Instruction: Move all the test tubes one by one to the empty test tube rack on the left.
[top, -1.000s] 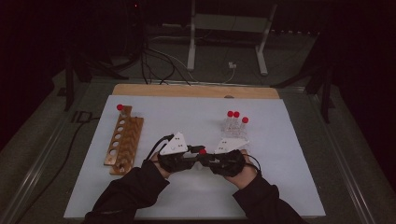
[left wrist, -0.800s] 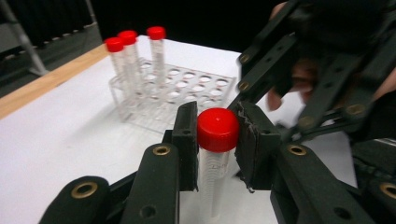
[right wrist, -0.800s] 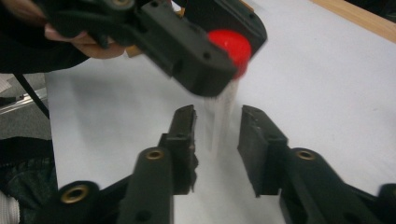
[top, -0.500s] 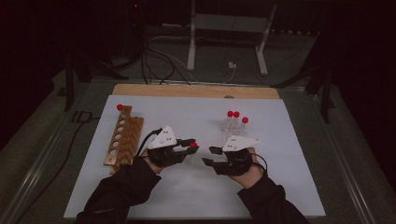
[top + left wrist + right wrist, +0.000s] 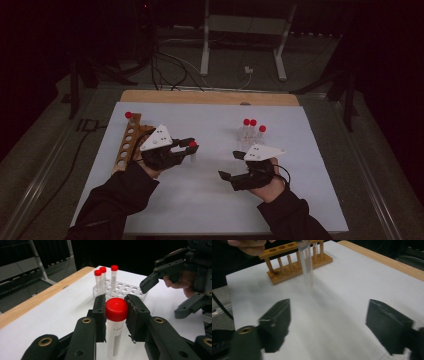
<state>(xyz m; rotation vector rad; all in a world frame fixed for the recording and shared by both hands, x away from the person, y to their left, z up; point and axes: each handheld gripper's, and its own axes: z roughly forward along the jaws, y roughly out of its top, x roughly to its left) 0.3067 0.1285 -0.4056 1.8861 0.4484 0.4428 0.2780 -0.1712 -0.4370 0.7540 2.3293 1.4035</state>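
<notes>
Your left gripper (image 5: 187,146) pinches a red-capped tube (image 5: 115,325) just below its cap, one jaw on each side, as your left gripper view shows plainly. The tube hangs upright with its clear body pointing down at the white mat (image 5: 210,200); whether its base touches the mat is hard to tell. In the high view the red cap (image 5: 192,144) sits at the tip of that gripper, just right of the wooden rack (image 5: 128,145) and left of the mat's middle.

Your right gripper (image 5: 231,165) has its jaws spread wide, with nothing between them. In your right gripper view the two black jaws stand far apart over bare mat, and beyond them the held tube's clear body (image 5: 307,265) shows blurred in front of the wooden rack (image 5: 297,261). Your two grippers are near each other but apart, the right one a little nearer to you.

The wooden rack lies along the mat's left edge, with one red-capped tube (image 5: 128,115) standing at its far end. A clear rack (image 5: 248,140) sits just beyond your right gripper, and three red-capped tubes (image 5: 252,129) stand upright in it, close together. From the left gripper view the same three tubes (image 5: 105,281) rise at the clear rack's far side.
</notes>
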